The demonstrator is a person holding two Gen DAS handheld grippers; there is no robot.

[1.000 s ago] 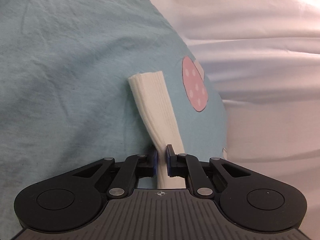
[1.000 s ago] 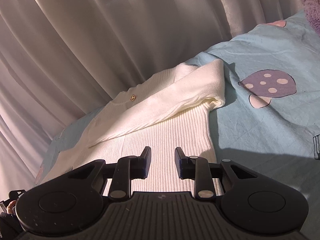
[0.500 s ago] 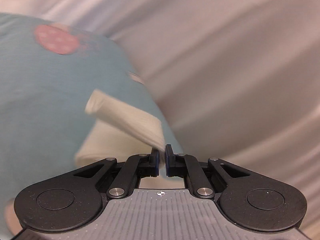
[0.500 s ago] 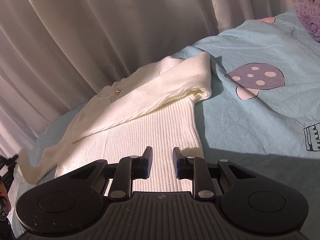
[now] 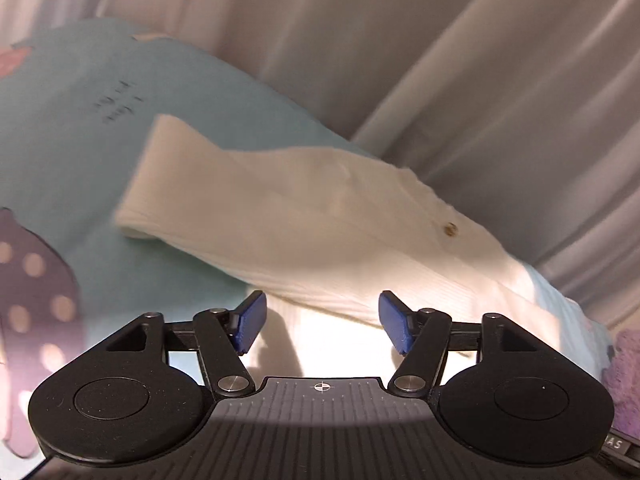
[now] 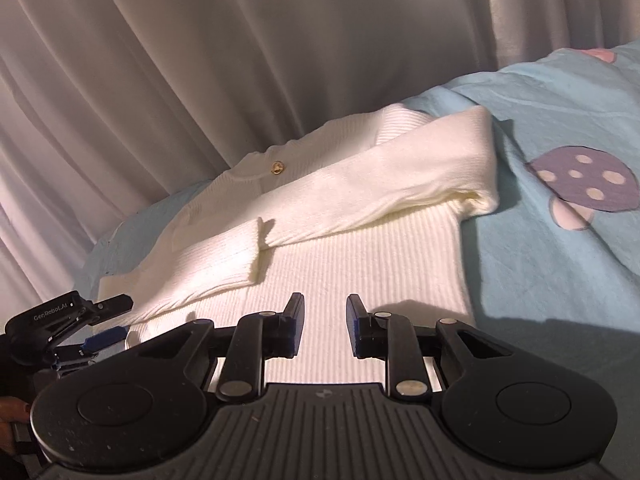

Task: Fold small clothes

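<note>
You're in home bedroom. Bed (image 6: 560, 92) covered by light blue sheet (image 6: 540, 264) printed with spotted mushroom (image 6: 588, 180) motifs, purple and pink. Pale pleated curtains (image 6: 200, 60) hang right behind bed's far edge, filling background in both wrist views. Small cream knit cardigan (image 6: 360, 248) with gold button (image 6: 277, 167) lies on sheet. Purple fuzzy fabric (image 5: 624, 372) sits at bed's edge, in left wrist view.

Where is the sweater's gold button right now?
In the right wrist view the gold button sits upper left of centre, near the neckline of the cream sweater, just above the folded sleeve and below the white curtain.
</note>
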